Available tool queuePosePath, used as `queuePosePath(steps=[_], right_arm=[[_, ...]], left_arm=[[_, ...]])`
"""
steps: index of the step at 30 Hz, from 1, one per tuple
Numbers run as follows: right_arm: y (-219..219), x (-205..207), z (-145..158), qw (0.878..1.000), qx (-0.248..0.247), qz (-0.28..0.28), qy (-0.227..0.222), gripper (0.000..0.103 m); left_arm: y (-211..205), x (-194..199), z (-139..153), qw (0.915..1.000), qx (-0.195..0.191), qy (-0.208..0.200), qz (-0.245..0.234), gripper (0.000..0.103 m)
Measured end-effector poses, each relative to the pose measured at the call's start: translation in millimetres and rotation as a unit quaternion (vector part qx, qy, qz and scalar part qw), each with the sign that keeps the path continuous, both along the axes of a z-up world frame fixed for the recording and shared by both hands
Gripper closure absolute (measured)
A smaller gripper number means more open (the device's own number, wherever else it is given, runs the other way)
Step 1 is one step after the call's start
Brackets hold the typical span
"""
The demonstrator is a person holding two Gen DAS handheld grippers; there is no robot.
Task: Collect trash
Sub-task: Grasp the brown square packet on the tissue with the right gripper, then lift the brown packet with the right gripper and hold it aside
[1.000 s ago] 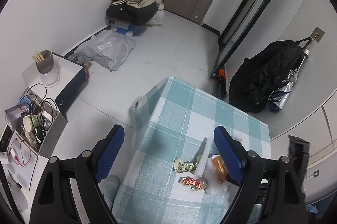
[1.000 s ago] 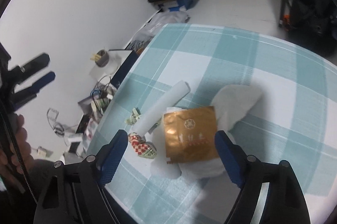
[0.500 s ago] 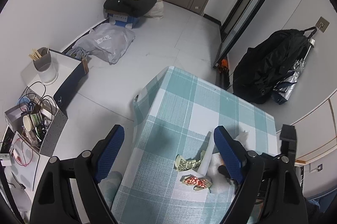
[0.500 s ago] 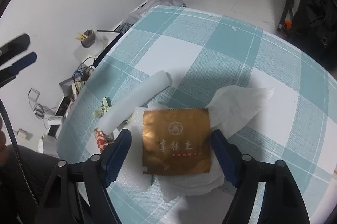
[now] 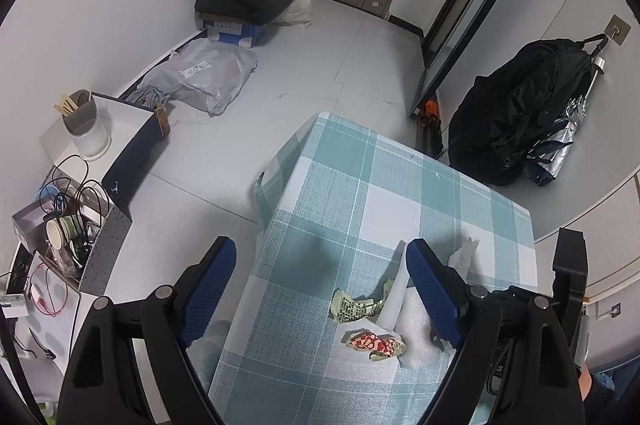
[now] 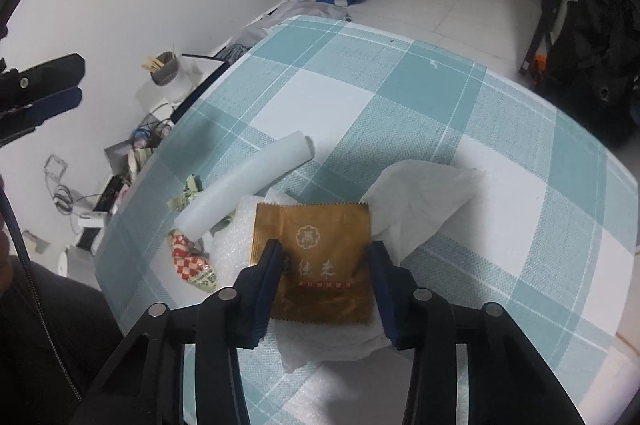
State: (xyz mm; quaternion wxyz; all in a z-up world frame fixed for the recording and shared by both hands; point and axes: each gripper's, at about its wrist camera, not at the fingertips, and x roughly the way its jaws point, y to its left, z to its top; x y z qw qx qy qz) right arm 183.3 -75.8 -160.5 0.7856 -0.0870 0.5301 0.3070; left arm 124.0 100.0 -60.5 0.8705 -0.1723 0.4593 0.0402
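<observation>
- The right gripper (image 6: 324,257) has just been closing its fingers (image 6: 268,265) around the gold sachet (image 6: 320,249), low in the frame's centre; whether they press it yet, I cannot tell.
- The sachet lies on white tissue (image 6: 420,205) on the checked worktop (image 6: 400,85).
- The left gripper (image 5: 320,265) hangs wide open and empty, lower centre of its view.

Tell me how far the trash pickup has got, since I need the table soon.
Nothing looks collected yet. In hand: the right gripper has just been closing around the brown packet, which lies between its jaws on the white tissue. Left: the foam roll, the red checked wrapper and the green wrapper all lie on the table. The left gripper is open with nothing in it.
</observation>
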Motion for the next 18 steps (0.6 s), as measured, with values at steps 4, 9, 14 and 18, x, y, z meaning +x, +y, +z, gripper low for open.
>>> queuePosePath(steps=[4, 9, 14, 18], right_arm=[[-4, 0, 4, 1.000, 0.015, -0.003, 0.001, 0.077], [-8, -3, 16, 0.999, 0.032, -0.003, -0.015, 0.086], [-9, -12, 22, 0.999, 0.040, 0.005, -0.025, 0.090], [-13, -18, 31, 0.998, 0.064, 0.008, -0.025, 0.095]], left_arm=[[0, 1, 0, 1.0000, 0.005, -0.001, 0.002, 0.018], [1, 0, 0, 1.0000, 0.007, -0.001, 0.004, 0.018], [0, -3, -2, 1.0000, 0.006, 0.000, -0.004, 0.018], [-3, -6, -12, 0.9997, -0.005, 0.016, -0.017, 0.018]])
